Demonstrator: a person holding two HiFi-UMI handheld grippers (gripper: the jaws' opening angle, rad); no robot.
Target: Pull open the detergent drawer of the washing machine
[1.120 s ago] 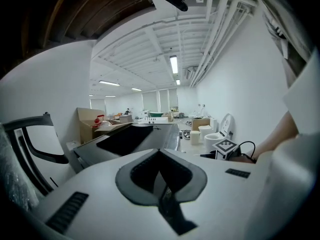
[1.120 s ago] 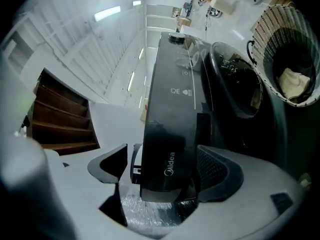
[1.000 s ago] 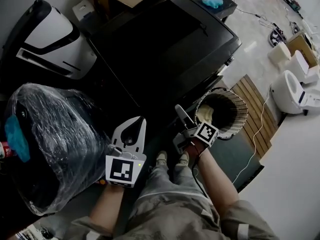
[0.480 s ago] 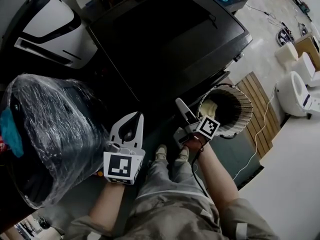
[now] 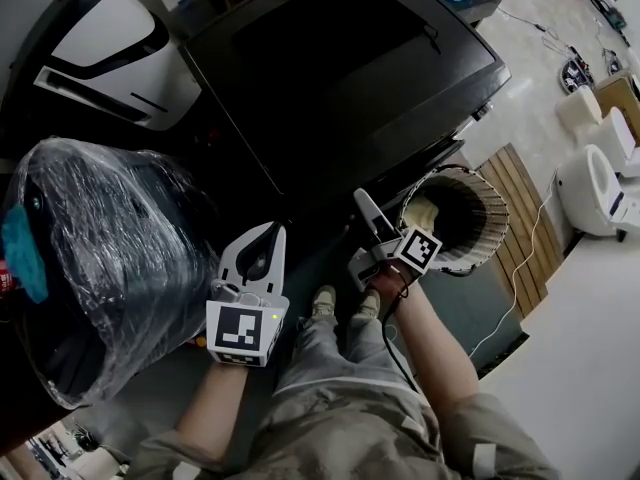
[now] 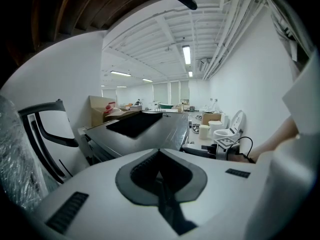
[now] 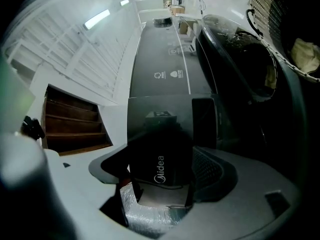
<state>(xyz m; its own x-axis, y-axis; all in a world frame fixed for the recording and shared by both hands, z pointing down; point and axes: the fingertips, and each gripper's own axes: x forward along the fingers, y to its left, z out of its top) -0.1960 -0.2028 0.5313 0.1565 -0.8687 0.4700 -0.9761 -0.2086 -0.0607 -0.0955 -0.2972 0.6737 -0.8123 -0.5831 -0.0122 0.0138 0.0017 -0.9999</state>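
Note:
The black washing machine (image 5: pixel 350 78) fills the middle of the head view, seen from above. My right gripper (image 5: pixel 362 203) reaches to the top of its front face. In the right gripper view the dark detergent drawer front (image 7: pixel 161 159), printed "Midea", sits between the jaws of the right gripper (image 7: pixel 167 156), which look closed on it; a paler part shows just under the panel. My left gripper (image 5: pixel 262 243) hangs shut and empty left of the person's knees, short of the machine. From the left gripper (image 6: pixel 159 154) I see the machine's top (image 6: pixel 145 126).
A big bundle in clear plastic wrap (image 5: pixel 100 268) stands close at the left. A round ribbed basket (image 5: pixel 455 218) with a pale cloth lies at the machine's right front. Wooden slats (image 5: pixel 520 208), a floor cable and white toilets (image 5: pixel 590 183) are farther right.
The head view has shifted a little, so the machine sits slightly higher and more to the right. Both grippers keep about the same places against the machine.

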